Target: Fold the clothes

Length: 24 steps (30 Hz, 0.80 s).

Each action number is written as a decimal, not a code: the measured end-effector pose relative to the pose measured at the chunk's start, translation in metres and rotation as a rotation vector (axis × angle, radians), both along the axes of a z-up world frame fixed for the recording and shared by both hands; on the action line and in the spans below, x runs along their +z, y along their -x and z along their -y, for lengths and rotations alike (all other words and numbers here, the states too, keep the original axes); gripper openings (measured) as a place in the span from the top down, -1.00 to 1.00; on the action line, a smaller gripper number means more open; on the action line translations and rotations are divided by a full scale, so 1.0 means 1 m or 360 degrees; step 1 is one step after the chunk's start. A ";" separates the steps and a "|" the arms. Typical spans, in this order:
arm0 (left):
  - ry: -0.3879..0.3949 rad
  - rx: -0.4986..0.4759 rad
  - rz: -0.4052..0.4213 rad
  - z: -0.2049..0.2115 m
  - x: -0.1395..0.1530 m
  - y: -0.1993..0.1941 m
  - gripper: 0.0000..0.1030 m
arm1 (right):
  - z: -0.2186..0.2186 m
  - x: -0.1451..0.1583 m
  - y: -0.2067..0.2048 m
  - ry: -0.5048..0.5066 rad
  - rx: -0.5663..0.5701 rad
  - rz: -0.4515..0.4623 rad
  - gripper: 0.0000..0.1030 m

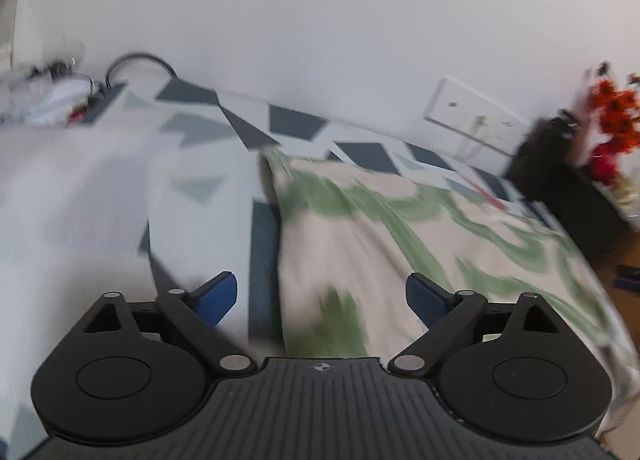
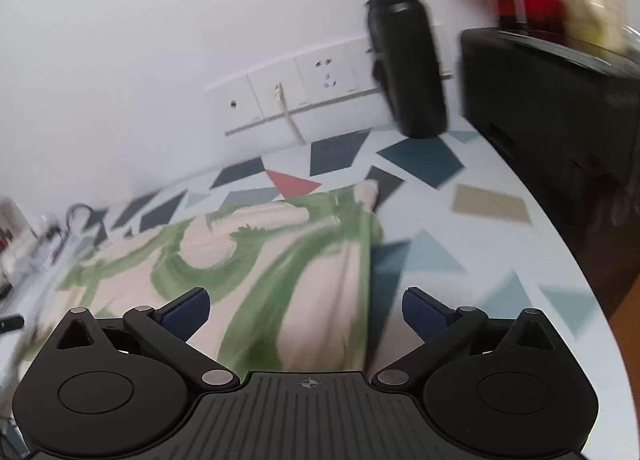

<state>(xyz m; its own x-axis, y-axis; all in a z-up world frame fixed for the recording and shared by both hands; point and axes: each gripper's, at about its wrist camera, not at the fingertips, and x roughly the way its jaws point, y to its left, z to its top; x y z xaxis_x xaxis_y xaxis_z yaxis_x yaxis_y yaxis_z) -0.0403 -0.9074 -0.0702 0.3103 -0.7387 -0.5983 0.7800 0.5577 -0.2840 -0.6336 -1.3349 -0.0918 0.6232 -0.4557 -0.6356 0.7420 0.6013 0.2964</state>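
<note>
Left wrist view: cloth (image 1: pixel 400 228) lies flat on table (image 1: pixel 200 164), thin, limp, likely light; left gripper (image 1: pixel 322 296) and right gripper (image 2: pixel 306 310) gape wide, empty; pinch near corners.

Table, geometric-patterned cloth (image 2: pixel 432 164); on it: green-cream garment (image 2: pixel 256 260), black bottle (image 2: pixel 408 60), white fabric (image 1: pixel 60 200).

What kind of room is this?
Probably a room in a home, not a shop: a table with a geometric-patterned cloth stands against a white wall with power sockets, and a tall black bottle and a cream garment with green swirls sit on it.
</note>
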 end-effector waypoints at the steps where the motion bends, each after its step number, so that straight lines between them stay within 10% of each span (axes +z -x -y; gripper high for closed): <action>1: -0.0036 -0.0001 0.0015 0.012 -0.001 -0.002 -0.82 | 0.008 -0.003 -0.012 -0.0018 0.0004 -0.0046 -0.98; 10: -0.0113 -0.0078 0.0051 0.072 -0.018 -0.003 -0.89 | 0.034 -0.048 -0.061 -0.0147 0.0041 -0.0235 -0.99; 24: -0.0133 -0.0048 0.0176 0.083 -0.035 0.008 -0.99 | 0.002 -0.066 -0.067 0.0232 0.0086 -0.0280 -0.99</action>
